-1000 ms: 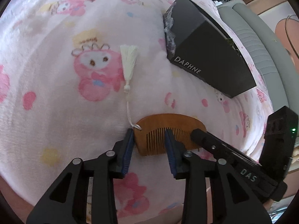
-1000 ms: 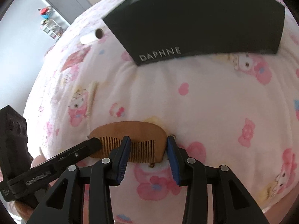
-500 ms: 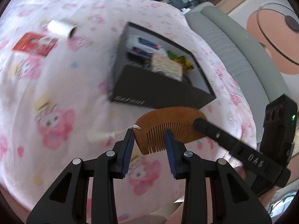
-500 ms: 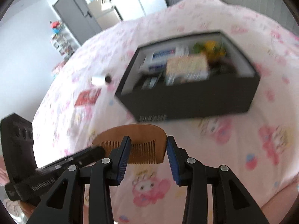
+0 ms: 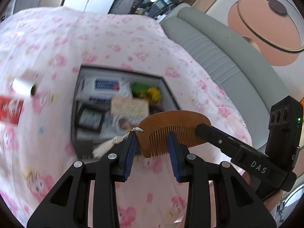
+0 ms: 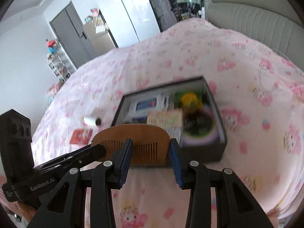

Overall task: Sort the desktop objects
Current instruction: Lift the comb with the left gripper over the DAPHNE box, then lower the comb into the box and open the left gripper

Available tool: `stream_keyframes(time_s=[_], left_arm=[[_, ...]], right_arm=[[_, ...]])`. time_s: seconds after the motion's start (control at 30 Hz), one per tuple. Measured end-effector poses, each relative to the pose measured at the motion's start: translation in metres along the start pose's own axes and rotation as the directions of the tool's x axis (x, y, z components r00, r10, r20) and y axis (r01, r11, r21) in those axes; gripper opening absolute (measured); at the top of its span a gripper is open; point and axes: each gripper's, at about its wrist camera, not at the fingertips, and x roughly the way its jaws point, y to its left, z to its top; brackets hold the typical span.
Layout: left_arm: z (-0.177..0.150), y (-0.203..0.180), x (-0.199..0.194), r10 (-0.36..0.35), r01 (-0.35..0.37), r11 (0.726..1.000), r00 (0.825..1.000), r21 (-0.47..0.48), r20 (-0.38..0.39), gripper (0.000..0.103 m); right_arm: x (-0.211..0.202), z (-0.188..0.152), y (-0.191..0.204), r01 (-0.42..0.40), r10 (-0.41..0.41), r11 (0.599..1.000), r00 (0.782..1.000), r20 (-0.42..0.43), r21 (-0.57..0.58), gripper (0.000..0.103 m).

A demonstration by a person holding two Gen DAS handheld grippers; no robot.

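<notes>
"DAS" on right gripper (image 5: 256, 168); "GenRobot.AI" on left gripper (image 6: 42, 186).

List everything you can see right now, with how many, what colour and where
wooden comb: one, brown, held in the air between both grippers, in front of the box
tassel: one, white, hanging from the comb's end
box: one, black, open, on the blanket, holding blurred items
tube: one, white, on the blanket left of the box
packet: one, red, near the tube
blanket: one, pink print
sofa: one, grey, behind
left gripper: fingers on the comb
right gripper: fingers on the comb
</notes>
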Motion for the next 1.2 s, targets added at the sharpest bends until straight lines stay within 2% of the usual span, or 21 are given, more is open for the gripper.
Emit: stream_keyframes(time_s=[0.13,0.27,0.4,0.6,0.83,1.03,1.2], left_arm=[[0.033,-0.01,0.015,-0.001,0.001,1.0,1.0,0.024,0.016,0.032],[0.059,-0.01,0.038,-0.011,0.011,1.0,1.0,0.023,0.016,0.032],[0.066,0.001,0.067,-0.017,0.018,1.0,1.0,0.006,-0.017,0.032],[0.049,0.024,0.118,0.004,-0.007,1.0,0.994,-0.029,-0.107,0.032],[0.018,0.042,0.165,0.037,-0.049,0.998,0.976,-0.051,-0.214,0.033],[0.002,0.049,0.182,0.016,-0.05,0.992,0.961,-0.115,-0.276,0.033],[-0.005,0.043,0.186,0.053,-0.08,0.994,0.951,-0.076,-0.304,0.034]], right_arm=[[0.002,0.03,-0.006,0.012,-0.012,1.0,0.999,0.044,-0.005,0.035],[0.02,0.054,-0.017,0.03,-0.029,1.0,0.999,0.042,-0.001,0.035],[0.041,0.062,-0.027,0.054,-0.054,0.998,0.998,0.028,-0.01,0.035],[0.082,0.047,-0.052,0.087,-0.086,0.996,0.995,-0.054,0.011,0.035],[0.126,0.017,-0.08,0.122,-0.111,0.991,0.979,-0.17,0.055,0.035],[0.134,0.006,-0.082,0.19,-0.183,0.982,0.966,-0.183,0.019,0.036],[0.136,0.005,-0.081,0.228,-0.224,0.974,0.956,-0.191,-0.002,0.036]])
